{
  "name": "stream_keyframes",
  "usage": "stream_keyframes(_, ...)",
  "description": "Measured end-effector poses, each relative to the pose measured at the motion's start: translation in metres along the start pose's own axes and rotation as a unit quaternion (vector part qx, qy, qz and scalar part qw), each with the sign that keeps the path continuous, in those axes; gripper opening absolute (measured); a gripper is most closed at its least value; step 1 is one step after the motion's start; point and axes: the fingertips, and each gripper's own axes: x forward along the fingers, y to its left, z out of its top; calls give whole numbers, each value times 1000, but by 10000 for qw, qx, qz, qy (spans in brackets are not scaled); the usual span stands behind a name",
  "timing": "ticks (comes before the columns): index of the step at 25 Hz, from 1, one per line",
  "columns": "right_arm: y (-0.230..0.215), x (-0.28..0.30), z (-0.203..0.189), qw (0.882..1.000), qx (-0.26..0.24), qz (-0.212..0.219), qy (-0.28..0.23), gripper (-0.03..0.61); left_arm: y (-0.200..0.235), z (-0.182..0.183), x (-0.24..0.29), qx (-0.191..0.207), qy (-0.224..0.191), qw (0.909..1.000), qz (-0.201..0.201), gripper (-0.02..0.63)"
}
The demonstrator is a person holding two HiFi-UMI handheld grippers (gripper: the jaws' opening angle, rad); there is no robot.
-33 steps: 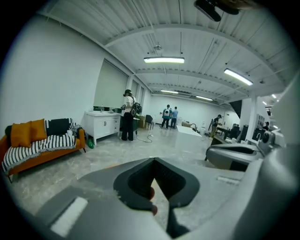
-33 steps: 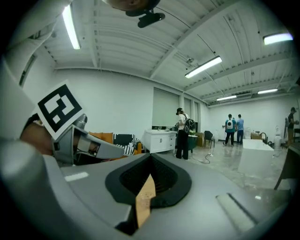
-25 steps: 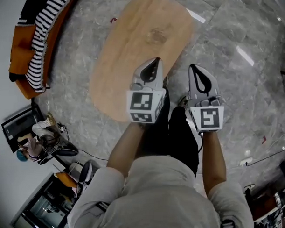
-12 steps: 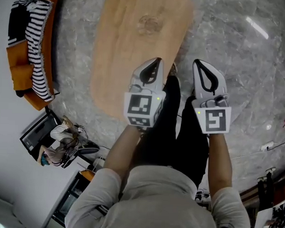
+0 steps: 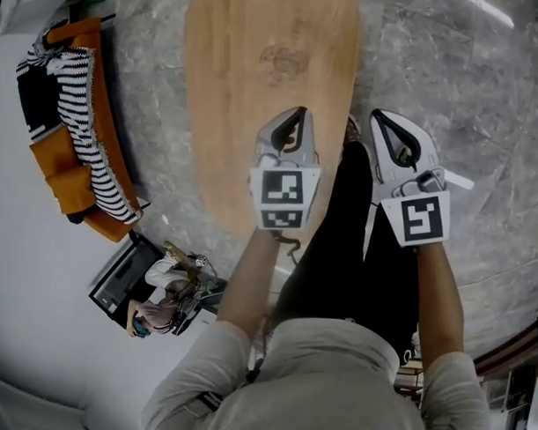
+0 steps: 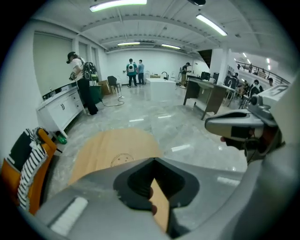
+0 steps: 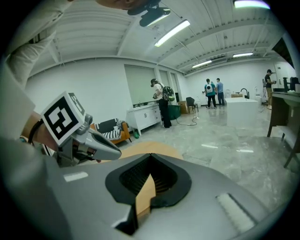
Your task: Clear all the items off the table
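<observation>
Jaws pinched together on nothing, my left gripper (image 5: 298,111) and right gripper (image 5: 376,115) hang level over the wooden table's (image 5: 246,103) near end. I judge them idle, since its top carries no items, only a faint round mark (image 5: 284,59) farther on.

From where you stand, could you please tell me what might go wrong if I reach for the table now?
The table looks bare apart from a round mark in the wood, so a grab there might only knock the jaws on the top. The left gripper and right gripper are shut, empty and side by side, so they might bump.
</observation>
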Motion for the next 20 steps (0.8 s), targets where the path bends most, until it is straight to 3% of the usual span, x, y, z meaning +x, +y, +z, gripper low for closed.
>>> stream_keyframes(4,-10,17,-6,9998,179,-91,58,6,17,-6,30,412,395,9983,-94,20)
stream_keyframes(9,-19,28,-13,9987,437,-230,132,6,30,-21,55,465,1025,9924,-490,20)
stream_keyframes(15,-34,31,-29,9955,811,-454,178,6,51,-46,88,1046,1720,9792,-260,20)
stream_keyframes(20,-36,42,-27,9935,1001,-547,62,6,62,-44,102,1807,1830,9663,-80,20)
